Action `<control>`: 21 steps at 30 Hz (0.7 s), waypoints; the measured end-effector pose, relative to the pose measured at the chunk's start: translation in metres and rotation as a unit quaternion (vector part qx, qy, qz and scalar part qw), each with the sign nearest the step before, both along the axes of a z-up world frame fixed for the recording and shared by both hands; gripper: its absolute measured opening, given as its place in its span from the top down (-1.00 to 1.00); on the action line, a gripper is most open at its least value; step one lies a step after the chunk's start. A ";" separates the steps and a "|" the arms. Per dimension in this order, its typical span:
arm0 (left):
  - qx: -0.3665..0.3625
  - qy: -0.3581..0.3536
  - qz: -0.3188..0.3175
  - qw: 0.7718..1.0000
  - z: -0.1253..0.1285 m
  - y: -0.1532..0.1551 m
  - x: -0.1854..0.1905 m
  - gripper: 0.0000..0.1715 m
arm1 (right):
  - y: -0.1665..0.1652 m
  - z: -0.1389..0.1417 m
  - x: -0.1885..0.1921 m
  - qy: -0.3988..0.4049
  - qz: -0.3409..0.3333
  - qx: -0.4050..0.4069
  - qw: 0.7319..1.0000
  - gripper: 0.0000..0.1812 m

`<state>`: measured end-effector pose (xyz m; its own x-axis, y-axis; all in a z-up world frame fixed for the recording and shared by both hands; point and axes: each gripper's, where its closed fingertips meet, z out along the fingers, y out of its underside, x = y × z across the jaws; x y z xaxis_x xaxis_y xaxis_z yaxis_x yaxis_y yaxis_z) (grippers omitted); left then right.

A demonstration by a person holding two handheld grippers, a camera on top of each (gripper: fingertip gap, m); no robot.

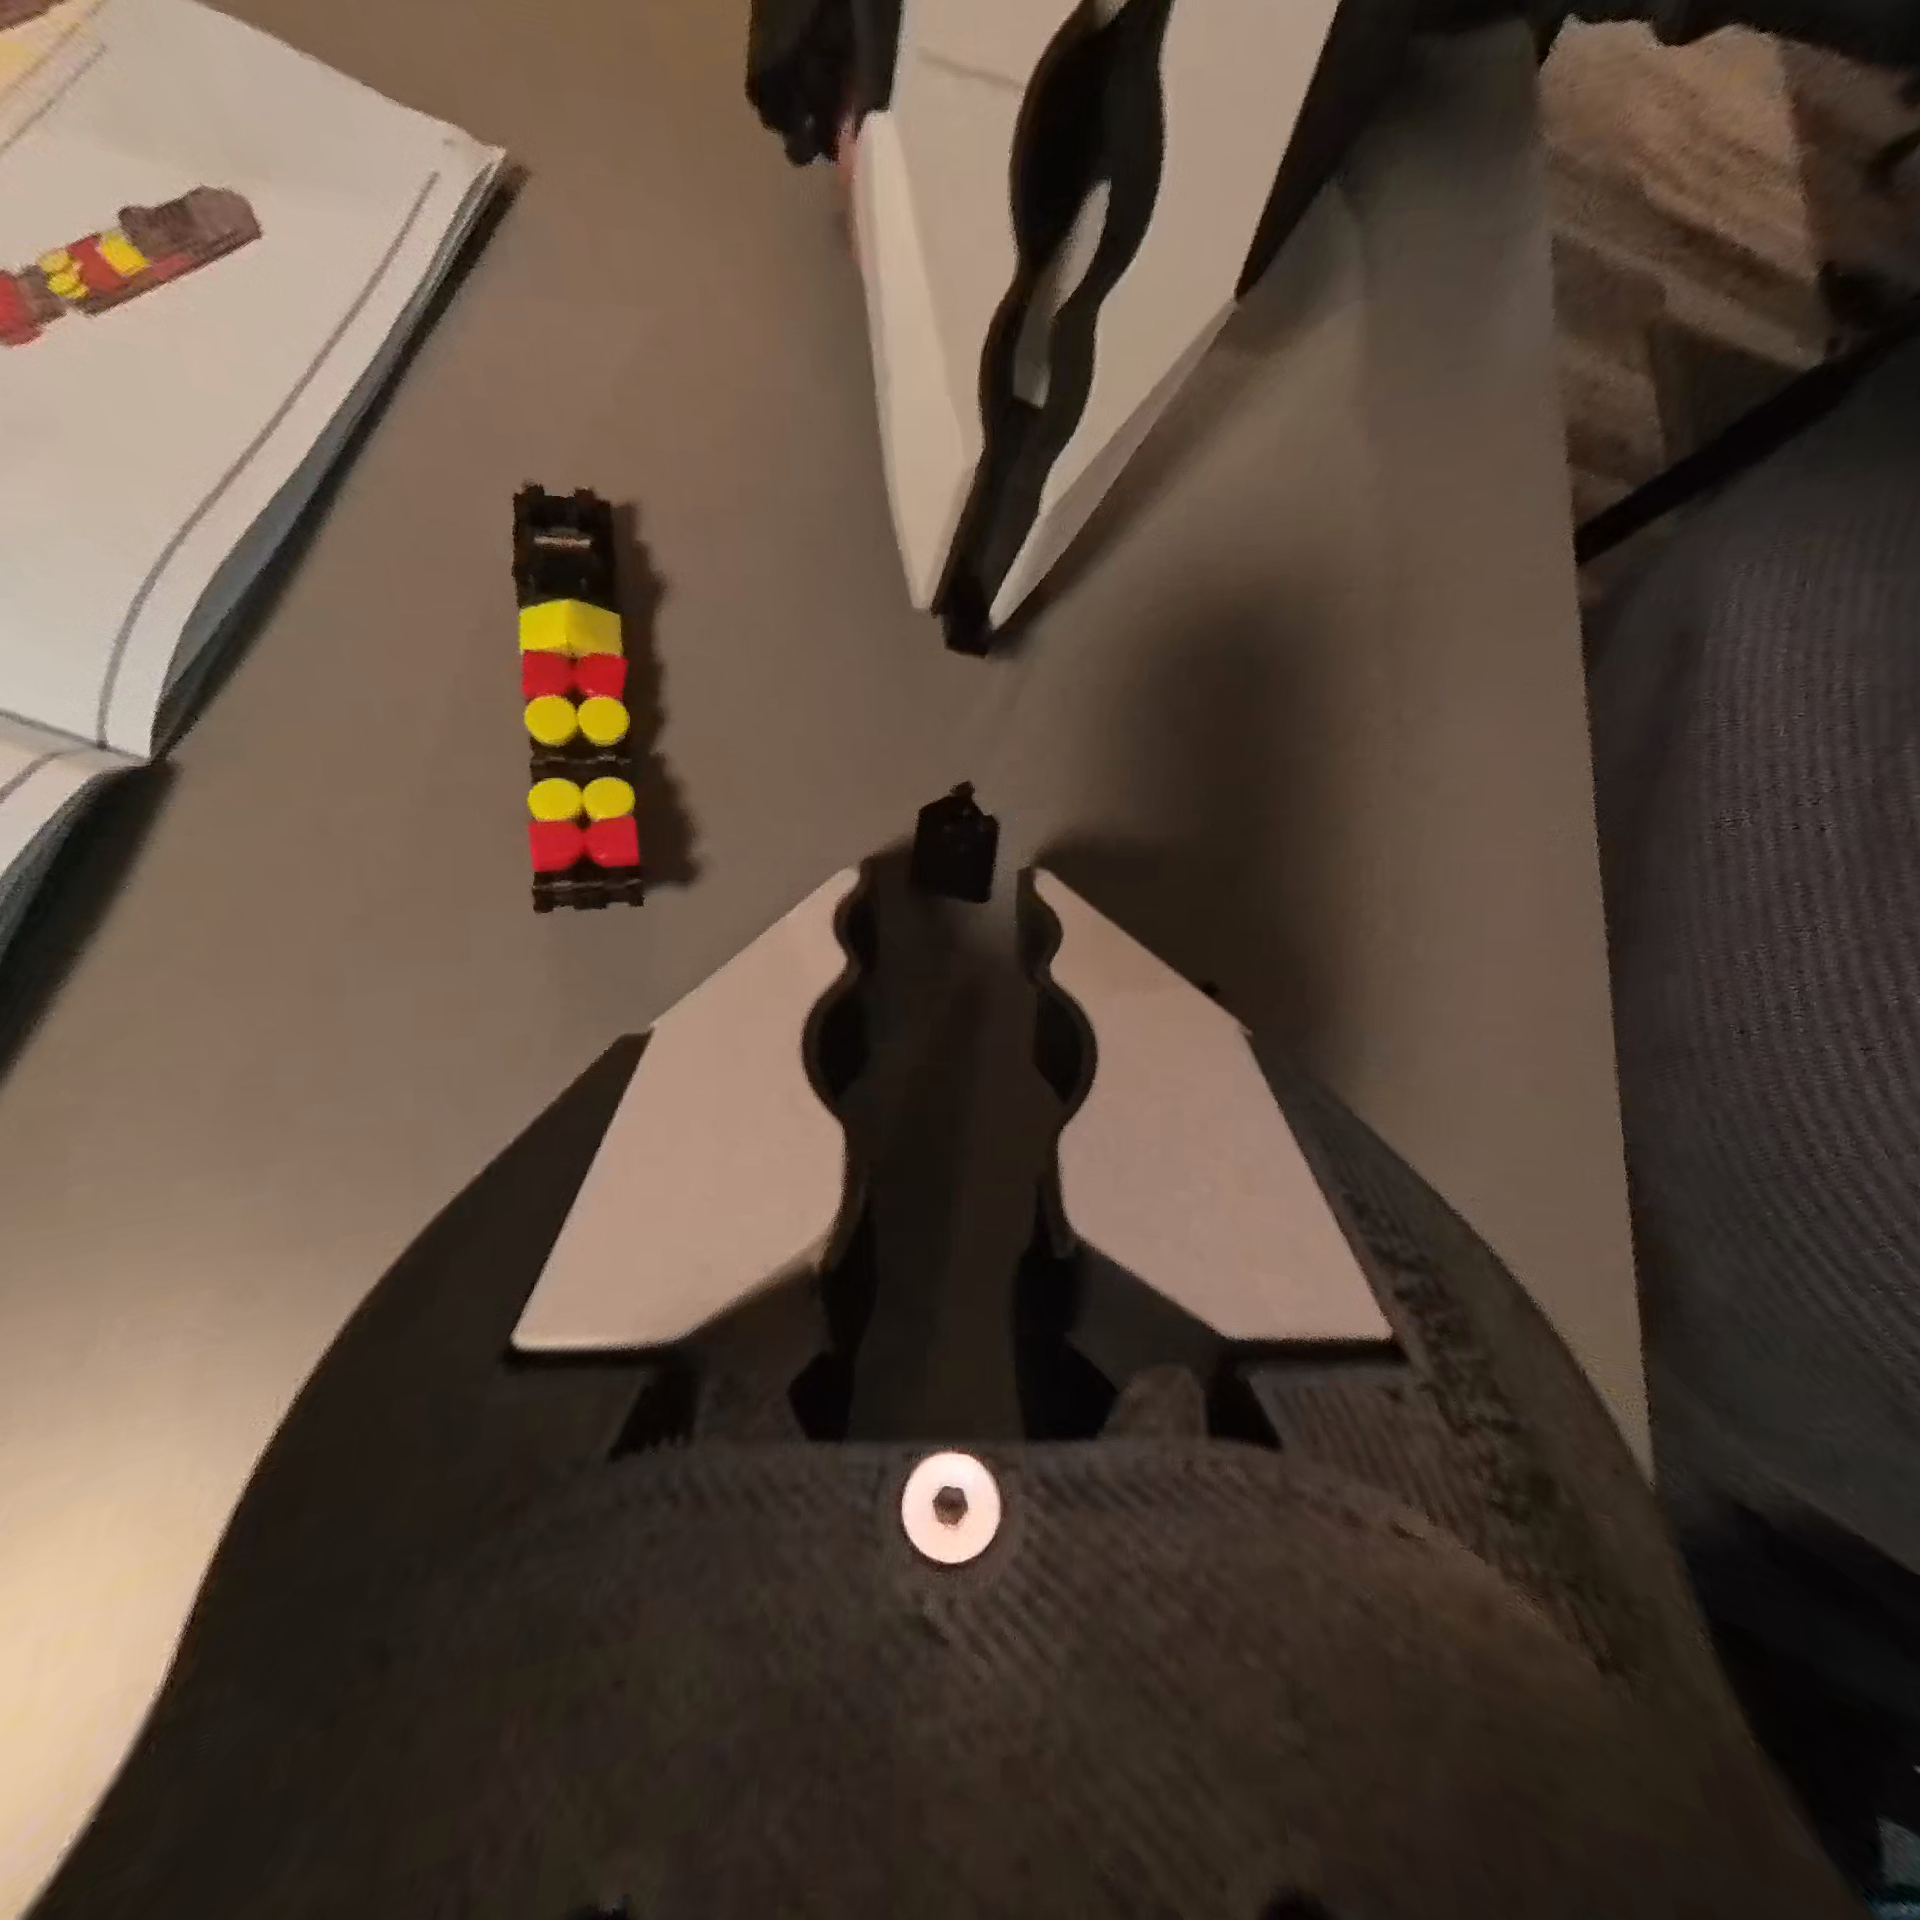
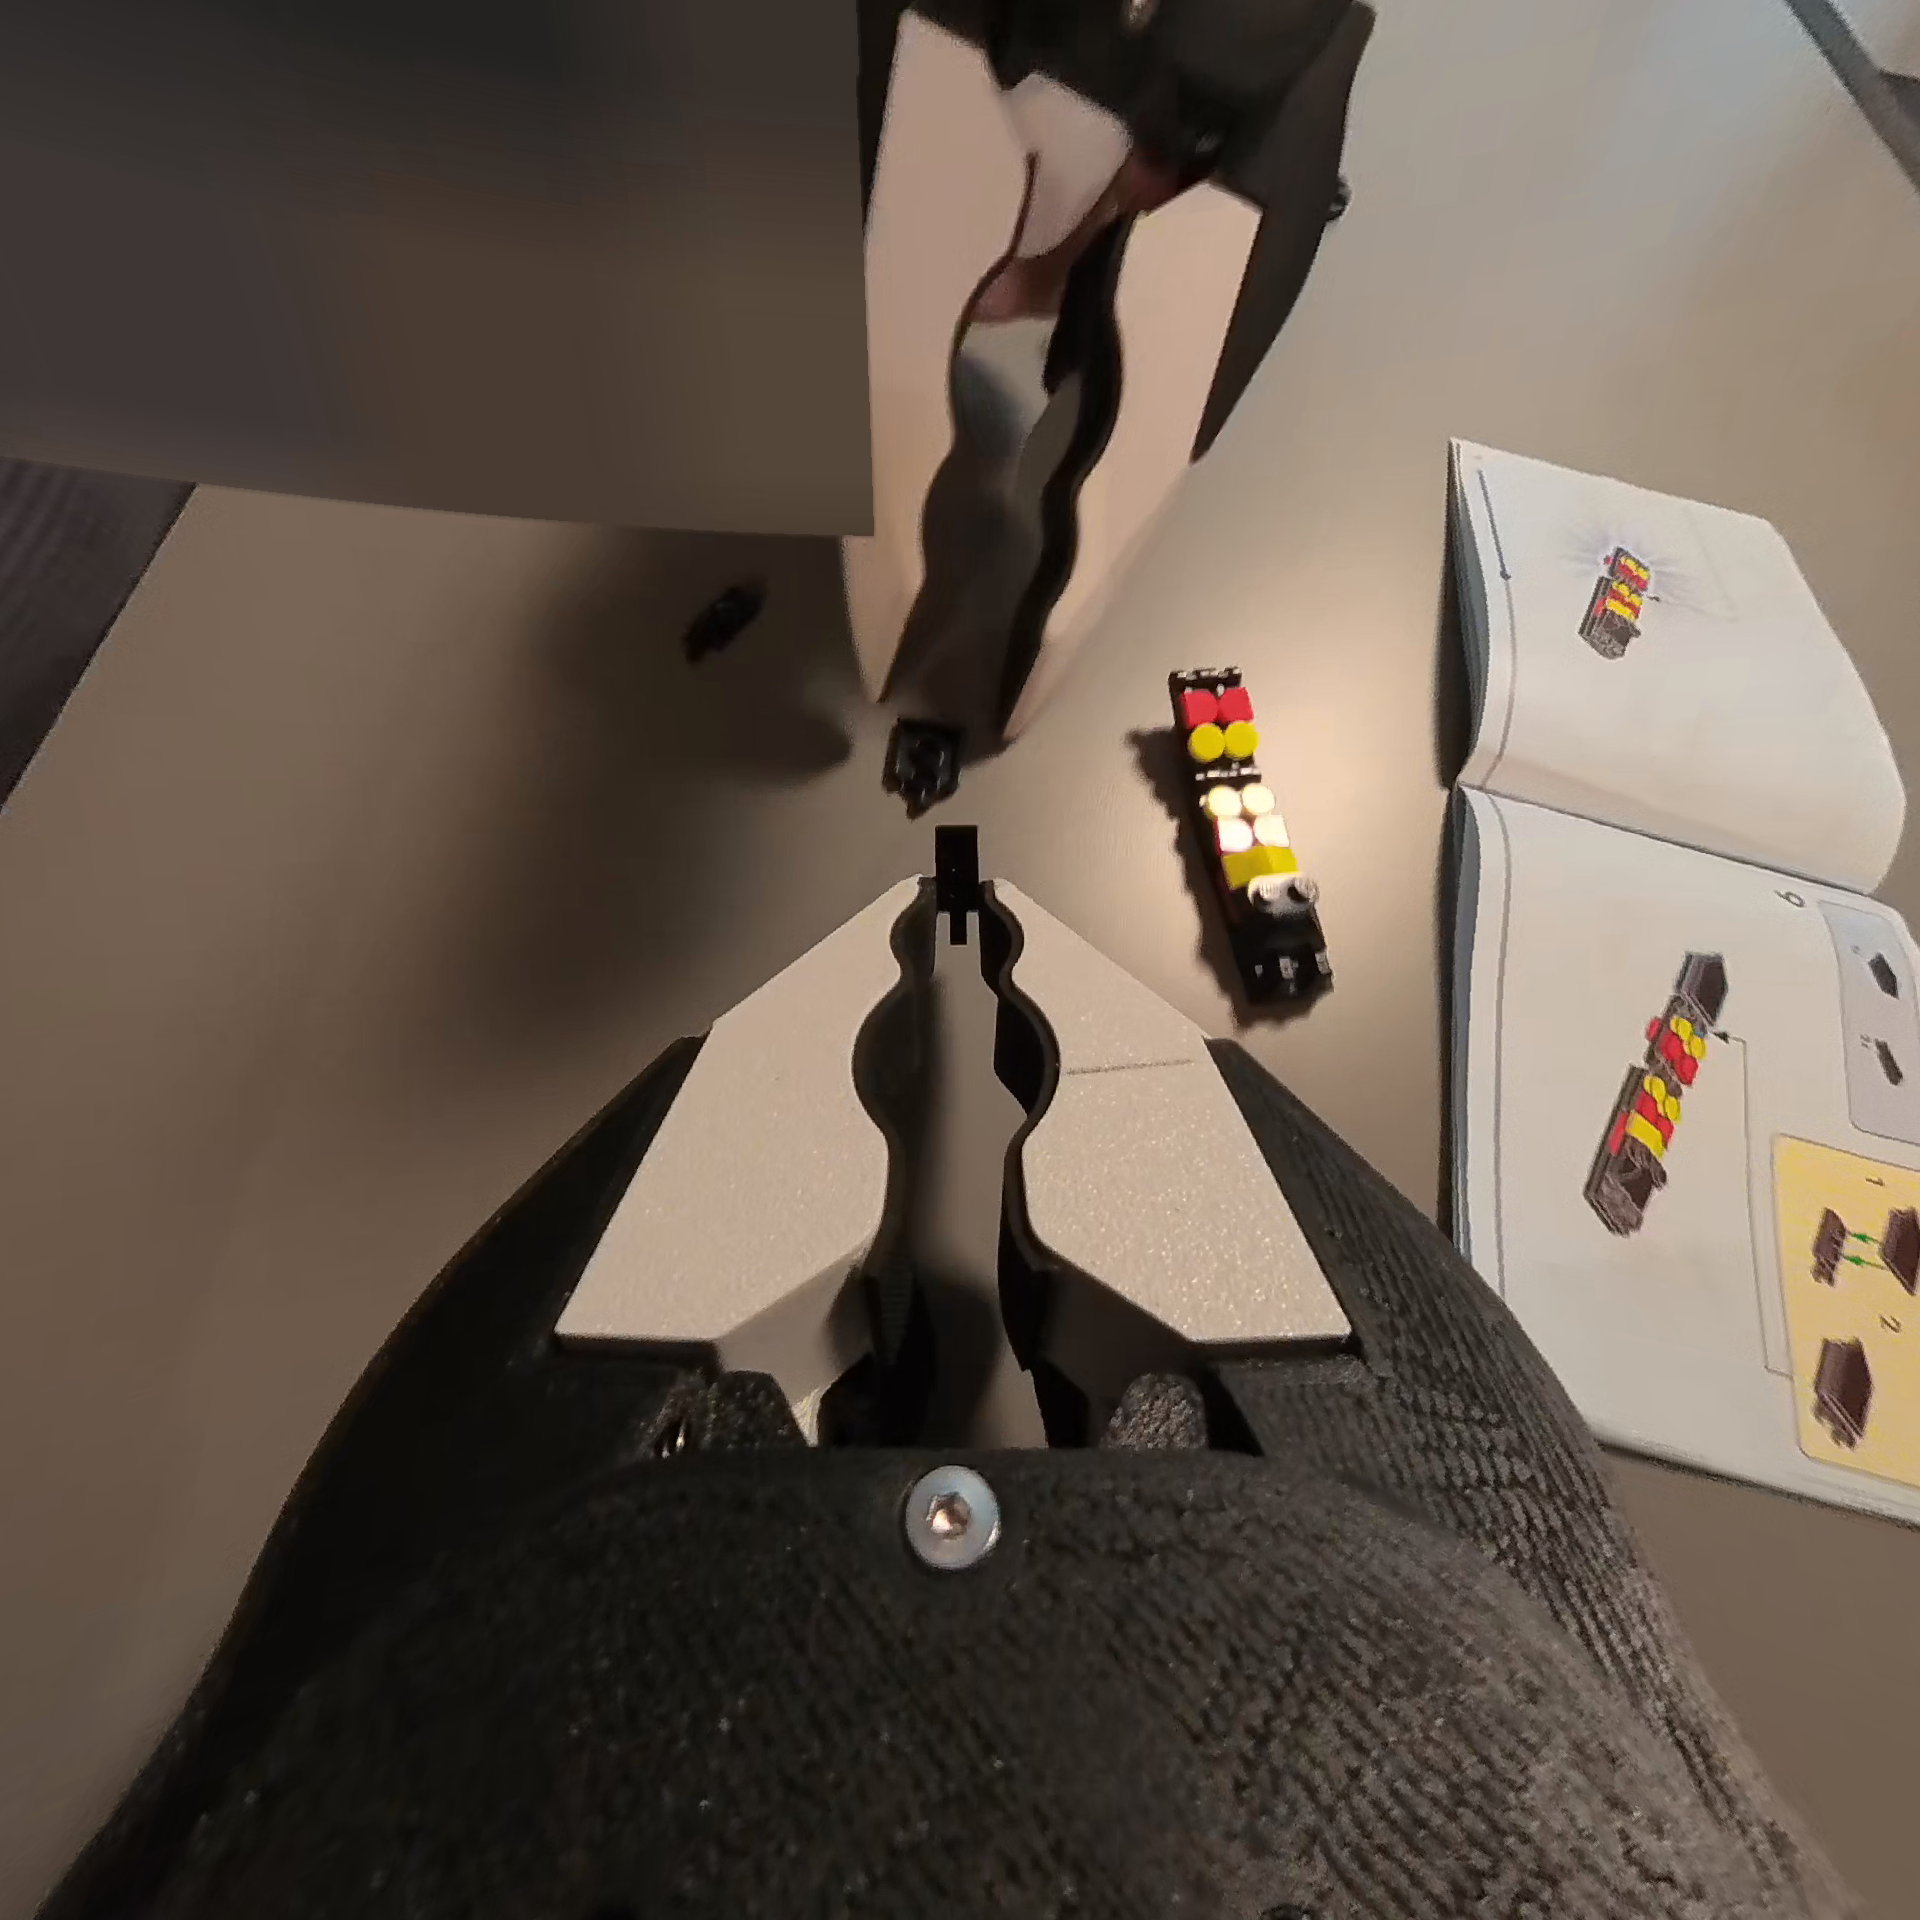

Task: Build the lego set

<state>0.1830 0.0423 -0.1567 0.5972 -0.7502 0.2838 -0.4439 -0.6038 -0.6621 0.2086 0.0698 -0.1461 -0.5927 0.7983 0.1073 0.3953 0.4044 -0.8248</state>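
- Grey tabletop point(image 2: 416, 935) carries everything; striped dark flooring lies past its edge.
- Open instruction booklet point(image 2: 1662, 831) lies beside my part-built black, red and yellow lego model point(image 2: 1242, 831).
- My left gripper point(image 1: 951, 868) pinches a small black brick point(image 1: 954, 852).
- My right gripper point(image 2: 956, 894) clamps a thin black piece point(image 2: 956, 873).
- Those two face each other, unjoined; another black piece point(image 2: 719, 621) lies loose.

Lego build point(image 1: 580, 707) on table point(image 1: 312, 1039), between booklet point(image 1: 187, 416) and tools.
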 end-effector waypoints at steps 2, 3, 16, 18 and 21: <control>0.011 -0.016 -0.010 1.000 0.000 0.000 0.003 0.69 | -0.002 -0.001 -0.005 -0.005 -0.005 -0.002 1.000 0.93; 0.016 -0.023 -0.015 0.999 0.000 0.000 0.004 0.69 | -0.002 0.000 -0.007 -0.005 -0.008 -0.006 1.000 0.93; -0.029 -0.091 -0.100 0.990 0.008 -0.049 0.036 0.68 | 0.012 0.013 -0.028 0.029 -0.114 -0.037 0.992 0.93; 0.010 -0.056 -0.059 0.997 0.006 -0.033 0.024 0.69 | 0.011 0.013 -0.025 0.026 -0.119 -0.040 0.992 0.93; 0.027 -0.036 0.002 0.999 0.007 -0.014 0.004 0.70 | 0.007 0.006 -0.019 0.002 -0.122 -0.038 0.992 0.93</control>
<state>0.1869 0.0287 -0.1501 0.5801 -0.7629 0.2854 -0.3911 -0.5683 -0.7240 0.1900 0.0763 -0.1397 -0.3805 0.9238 0.0427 0.4708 0.2332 -0.8509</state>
